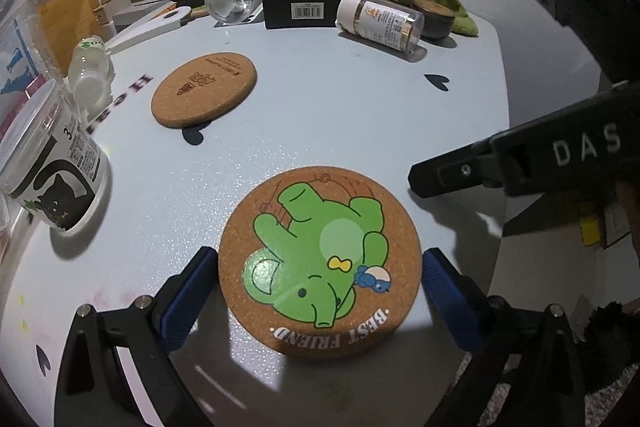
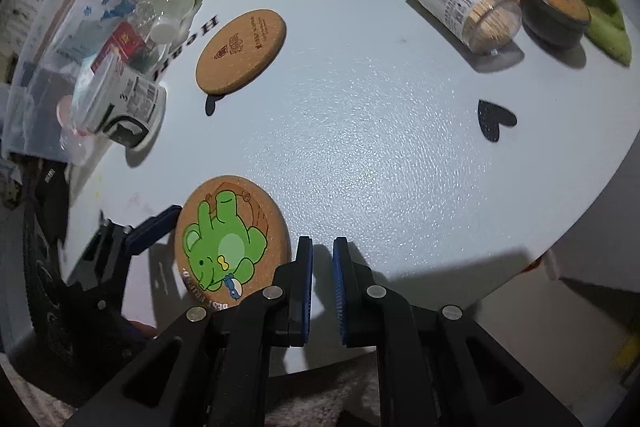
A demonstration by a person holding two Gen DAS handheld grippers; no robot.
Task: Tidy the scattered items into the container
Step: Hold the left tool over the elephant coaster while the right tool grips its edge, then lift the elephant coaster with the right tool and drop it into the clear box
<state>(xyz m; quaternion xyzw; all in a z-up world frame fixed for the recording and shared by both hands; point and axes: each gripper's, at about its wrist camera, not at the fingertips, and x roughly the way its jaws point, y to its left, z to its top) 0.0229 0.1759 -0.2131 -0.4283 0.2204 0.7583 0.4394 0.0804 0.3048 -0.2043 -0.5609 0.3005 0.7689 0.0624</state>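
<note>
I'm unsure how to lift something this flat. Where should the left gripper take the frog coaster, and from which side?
Grip the frog coaster by its thin round rim at opposite edges, coming in low from the near table edge. It lies flat on the table, so only the rim offers purchase. The left gripper already straddles it, fingers open.

Left wrist view: looks forward and down along the left claw [image 1: 320, 291], close over the counter [image 1: 328, 107], with the frog coaster [image 1: 320, 259] between its fingers. Right wrist view: from the right claw [image 2: 322, 279], same heading, slightly farther back. Both share the frog coaster [image 2: 230, 247], plain cork coaster [image 1: 204, 89] [image 2: 241, 51] and far clutter.
</note>
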